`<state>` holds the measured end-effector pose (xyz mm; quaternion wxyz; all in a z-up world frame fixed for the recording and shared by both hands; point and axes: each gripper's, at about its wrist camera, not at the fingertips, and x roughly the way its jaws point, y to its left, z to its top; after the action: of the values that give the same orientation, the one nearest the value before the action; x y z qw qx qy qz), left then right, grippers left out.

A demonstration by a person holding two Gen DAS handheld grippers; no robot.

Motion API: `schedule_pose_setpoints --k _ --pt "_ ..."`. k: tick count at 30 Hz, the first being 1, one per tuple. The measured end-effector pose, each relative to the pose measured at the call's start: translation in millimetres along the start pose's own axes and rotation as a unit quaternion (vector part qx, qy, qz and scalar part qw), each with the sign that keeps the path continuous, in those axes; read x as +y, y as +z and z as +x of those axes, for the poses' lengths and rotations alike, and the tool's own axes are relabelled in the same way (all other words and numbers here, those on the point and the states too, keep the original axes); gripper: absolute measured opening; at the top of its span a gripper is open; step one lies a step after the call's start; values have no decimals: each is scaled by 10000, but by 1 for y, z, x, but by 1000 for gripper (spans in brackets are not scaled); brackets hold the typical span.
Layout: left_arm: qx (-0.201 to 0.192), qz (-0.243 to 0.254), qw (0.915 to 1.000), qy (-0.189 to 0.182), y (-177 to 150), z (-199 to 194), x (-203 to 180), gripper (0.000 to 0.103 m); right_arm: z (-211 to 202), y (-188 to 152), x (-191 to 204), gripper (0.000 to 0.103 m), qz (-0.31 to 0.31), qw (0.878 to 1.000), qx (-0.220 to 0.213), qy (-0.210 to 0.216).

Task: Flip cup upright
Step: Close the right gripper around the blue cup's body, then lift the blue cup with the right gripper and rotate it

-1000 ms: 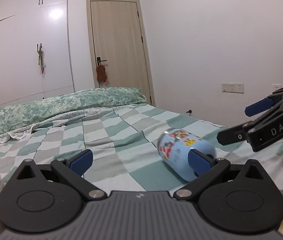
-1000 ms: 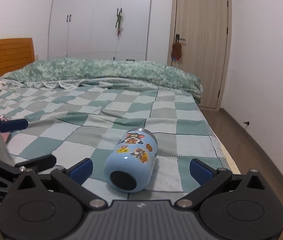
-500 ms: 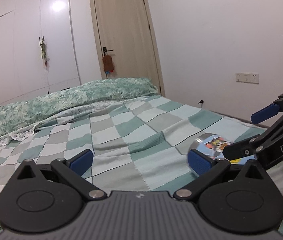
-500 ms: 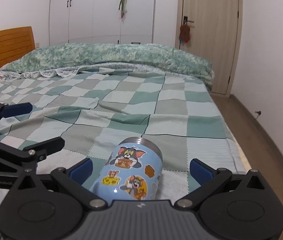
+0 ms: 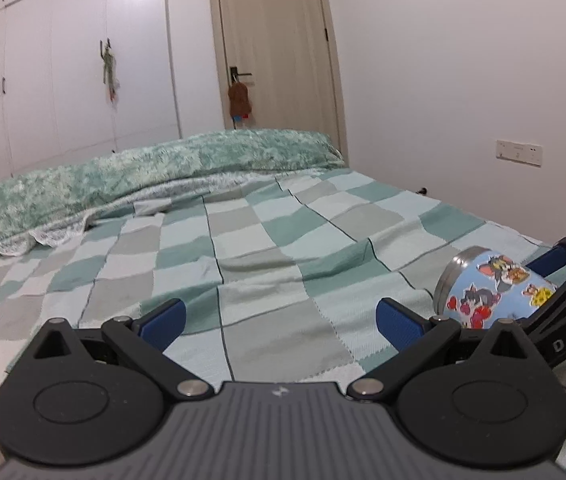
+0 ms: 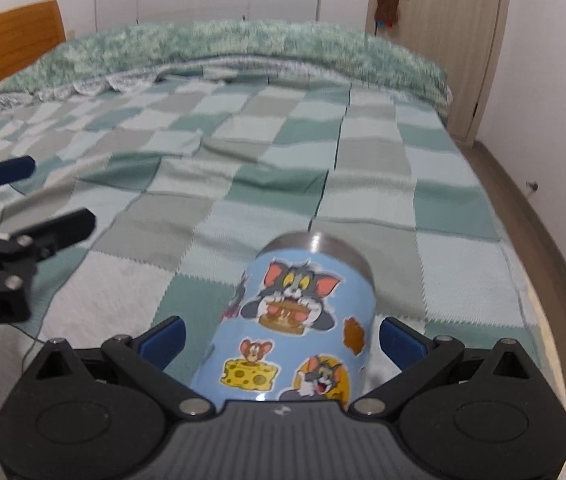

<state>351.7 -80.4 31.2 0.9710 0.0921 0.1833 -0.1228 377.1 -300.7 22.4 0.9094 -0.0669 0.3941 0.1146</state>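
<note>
Right gripper (image 6: 281, 338) straddling lying cup (image 6: 303, 320) on bed (image 6: 243, 184), jaws wide, not gripping. Next: closing, then tilting upright. Left gripper (image 5: 279, 322) idling, jaws wide.

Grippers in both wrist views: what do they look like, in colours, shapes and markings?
Both match: the left gripper and right gripper have a ribbed grey body, two round black discs, black linkage arms with silver pivot pins, and blue-padded fingers. White letters "DAS" mark the right gripper's side in the left view.
</note>
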Motion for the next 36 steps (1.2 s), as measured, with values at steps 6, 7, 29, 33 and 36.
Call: schedule_pose_setpoints --k 6,7,29,33,36 --pt "217 84 9995 -227 -9 4 9 103 19 0 4 103 120 9989 418 -147" --pt "248 86 9993 -269 -10 4 10 103 21 0 4 103 136 9987 468 -156" --pt "259 362 9969 -652 -17 -4 14 103 26 -1 6 88 98 9977 575 -339" --pt "217 385 9968 -663 -16 -7 12 103 21 -4 9 88 34 9981 527 -312" --pt "160 461 9969 -623 -13 -14 8 103 14 -7 10 88 59 9983 518 -274"
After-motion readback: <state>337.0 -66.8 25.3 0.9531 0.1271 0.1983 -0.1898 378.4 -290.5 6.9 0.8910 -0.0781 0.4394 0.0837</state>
